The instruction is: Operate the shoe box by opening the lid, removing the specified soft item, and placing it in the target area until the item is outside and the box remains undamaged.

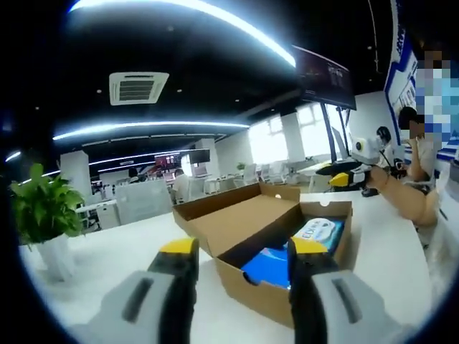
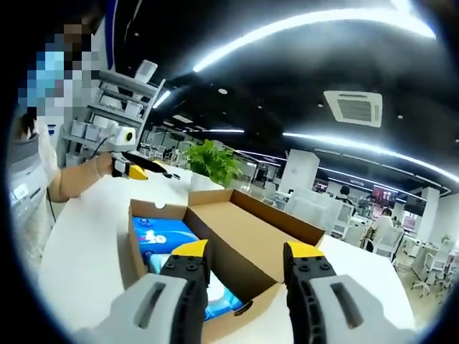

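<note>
White tabletop (image 1: 107, 258) spreads under everything, its far edges lost in the lens curve. On it stands the brown cardboard shoe box (image 1: 237, 222), its lid (image 1: 222, 202) already folded back flat and open toward the room.

In the left gripper view the box sits just ahead of the left gripper (image 1: 244, 251), whose yellow-tipped jaws stand well apart with nothing between them; the right-hand jaw covers part of the box's near wall and of its contents. Inside the box lies the soft item, a blue and white soft pack (image 1: 315, 235); its printing is too blurred to read, and its lower part is hidden by the box wall.

In the right gripper view the right gripper (image 2: 244, 254) likewise has its jaws spread and empty, raised over the box's near end. The soft pack (image 2: 161, 233) shows in the box's left part, partly behind the left-hand jaw.

A person (image 2: 43, 143) stands at the table's far side, cut off by the frame. A green potted plant (image 1: 43, 208) stands on the table, apart from the box. The objects near the person's arm are too small to make out.
</note>
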`<state>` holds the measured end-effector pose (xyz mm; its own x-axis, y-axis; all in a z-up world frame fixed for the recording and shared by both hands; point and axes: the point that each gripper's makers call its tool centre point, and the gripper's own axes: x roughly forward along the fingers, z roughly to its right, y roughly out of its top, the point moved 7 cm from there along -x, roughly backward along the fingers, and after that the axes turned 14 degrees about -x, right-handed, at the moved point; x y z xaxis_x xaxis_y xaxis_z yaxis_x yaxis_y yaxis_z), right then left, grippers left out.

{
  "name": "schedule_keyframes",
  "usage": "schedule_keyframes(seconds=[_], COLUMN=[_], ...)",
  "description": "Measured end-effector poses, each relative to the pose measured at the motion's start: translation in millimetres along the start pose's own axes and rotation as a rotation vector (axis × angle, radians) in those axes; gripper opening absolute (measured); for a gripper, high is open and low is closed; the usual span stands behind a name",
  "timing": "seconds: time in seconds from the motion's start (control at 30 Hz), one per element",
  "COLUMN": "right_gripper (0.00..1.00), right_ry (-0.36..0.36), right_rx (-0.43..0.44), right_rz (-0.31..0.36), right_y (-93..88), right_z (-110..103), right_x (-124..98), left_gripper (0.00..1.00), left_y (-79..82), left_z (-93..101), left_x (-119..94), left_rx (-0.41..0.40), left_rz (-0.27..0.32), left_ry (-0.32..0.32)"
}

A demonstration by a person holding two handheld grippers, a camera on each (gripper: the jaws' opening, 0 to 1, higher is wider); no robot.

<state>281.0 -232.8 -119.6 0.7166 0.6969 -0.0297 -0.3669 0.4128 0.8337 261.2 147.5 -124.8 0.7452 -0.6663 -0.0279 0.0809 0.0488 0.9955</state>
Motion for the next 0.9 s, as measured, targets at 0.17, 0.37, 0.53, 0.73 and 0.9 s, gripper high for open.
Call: schedule_keyframes(seconds=[0.17,0.37,0.53,0.73,0.9], right_gripper=[0.42,0.42,0.43,0.43,0.43], right_ry=[0.044,0.1,0.158,0.191,0.261], right_rx=[-0.039,-0.065,-0.084,-0.113,-0.148], right_rz=[-0.053,-0.124,-0.201,-0.251,-0.31], right_y=[8.1,6.3,-1.7,-1.8,-4.2], right_z=[0.7,0.5,-0.5,3.0,-4.5], right_x=[4.6,11.3,16.7,20.7,26.1], left_gripper=[0.51,0.51,0.52,0.52,0.51], left_y=[15.9,21.9,23.3,24.2,19.1], left_z=[9.3,17.5,24.2,31.0,38.3], left_x=[8.4,24.3,36.0,54.4,68.5], left_rx=[0.044,0.081,0.103,0.114,0.127], left_rz=[-0.023,-0.075,-0.116,-0.14,-0.175], left_ry=[-0.034,-0.063,-0.086,-0.12,-0.149])
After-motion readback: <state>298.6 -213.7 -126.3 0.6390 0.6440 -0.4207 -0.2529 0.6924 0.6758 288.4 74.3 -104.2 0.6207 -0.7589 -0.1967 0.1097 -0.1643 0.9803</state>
